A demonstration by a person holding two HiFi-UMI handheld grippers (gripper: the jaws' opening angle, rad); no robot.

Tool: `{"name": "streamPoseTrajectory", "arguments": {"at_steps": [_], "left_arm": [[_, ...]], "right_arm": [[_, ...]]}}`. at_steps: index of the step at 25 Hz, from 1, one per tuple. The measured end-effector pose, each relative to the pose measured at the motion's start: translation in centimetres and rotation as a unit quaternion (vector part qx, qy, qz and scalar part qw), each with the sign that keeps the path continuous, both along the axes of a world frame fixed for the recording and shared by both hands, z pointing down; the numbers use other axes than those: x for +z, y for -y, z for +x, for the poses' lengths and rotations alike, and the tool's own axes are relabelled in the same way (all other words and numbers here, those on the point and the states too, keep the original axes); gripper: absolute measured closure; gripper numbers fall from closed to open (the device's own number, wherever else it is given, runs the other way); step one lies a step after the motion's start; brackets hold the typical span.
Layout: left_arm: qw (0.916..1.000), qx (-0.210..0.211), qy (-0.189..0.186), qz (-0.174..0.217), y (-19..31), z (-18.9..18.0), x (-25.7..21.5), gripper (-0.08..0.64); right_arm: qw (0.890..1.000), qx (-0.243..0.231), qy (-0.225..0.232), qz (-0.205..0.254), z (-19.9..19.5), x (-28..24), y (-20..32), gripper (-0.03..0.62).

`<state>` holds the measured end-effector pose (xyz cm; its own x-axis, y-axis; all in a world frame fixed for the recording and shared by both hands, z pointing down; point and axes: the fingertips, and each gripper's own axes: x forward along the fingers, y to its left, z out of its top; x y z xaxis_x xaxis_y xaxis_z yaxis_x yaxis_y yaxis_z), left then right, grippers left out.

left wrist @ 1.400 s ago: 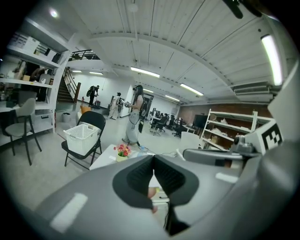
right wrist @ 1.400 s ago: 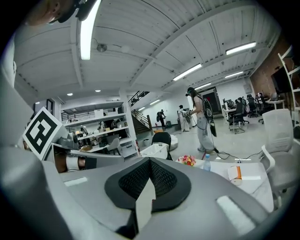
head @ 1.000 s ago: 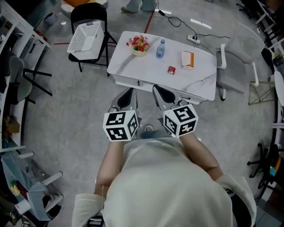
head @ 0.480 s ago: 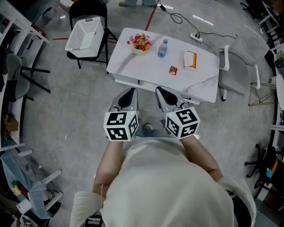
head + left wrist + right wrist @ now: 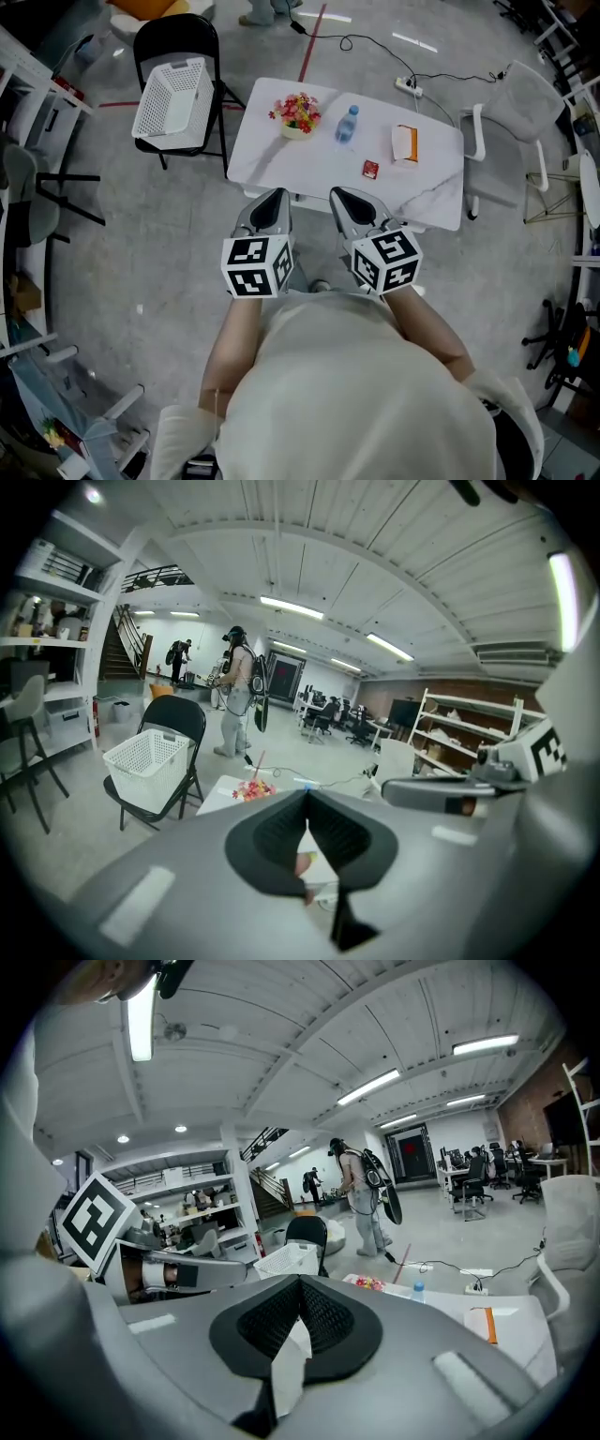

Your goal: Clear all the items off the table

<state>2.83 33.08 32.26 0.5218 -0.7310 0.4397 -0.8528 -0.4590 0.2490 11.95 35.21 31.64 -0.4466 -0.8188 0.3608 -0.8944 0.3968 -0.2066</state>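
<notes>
White stone with grey veins tops the bench point(image 5: 272, 155), which stands on a grey concrete floor point(image 5: 159, 244). Four things rest on it. A flower bowl point(image 5: 296, 114) with red and yellow blooms sits near the far left corner. A water bottle point(image 5: 347, 124), clear with a blue cap, stands just to its right. An orange-and-white box point(image 5: 405, 143) lies flat toward the right end. A small red packet point(image 5: 370, 169) lies nearer the front, between bottle and box.

The left gripper point(image 5: 272, 199) and the right gripper point(image 5: 343, 199) are held side by side at the bench's near edge. Each has its jaws pressed together with nothing between them.

Left of the bench a black folding chair point(image 5: 178, 37) carries a white basket point(image 5: 172, 97). A white chair point(image 5: 525, 103) stands at the right end. A power strip point(image 5: 408, 86) lies on the floor beyond, its cable trailing away. Shelves point(image 5: 47, 602) line the left wall, and a person point(image 5: 239, 696) wearing a backpack stands farther down the hall.
</notes>
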Motion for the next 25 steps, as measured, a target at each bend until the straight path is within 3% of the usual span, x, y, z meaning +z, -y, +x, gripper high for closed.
{"name": "streamPoseTrajectory", "arguments": {"at_steps": [25], "left_arm": [[0.9985,0.052,-0.007,-0.015,19.0,-8.4,0.8,0.551]], "right_arm": [[0.999,0.046,-0.006,-0.013,-9.1,0.7,18.3,0.592]]}}
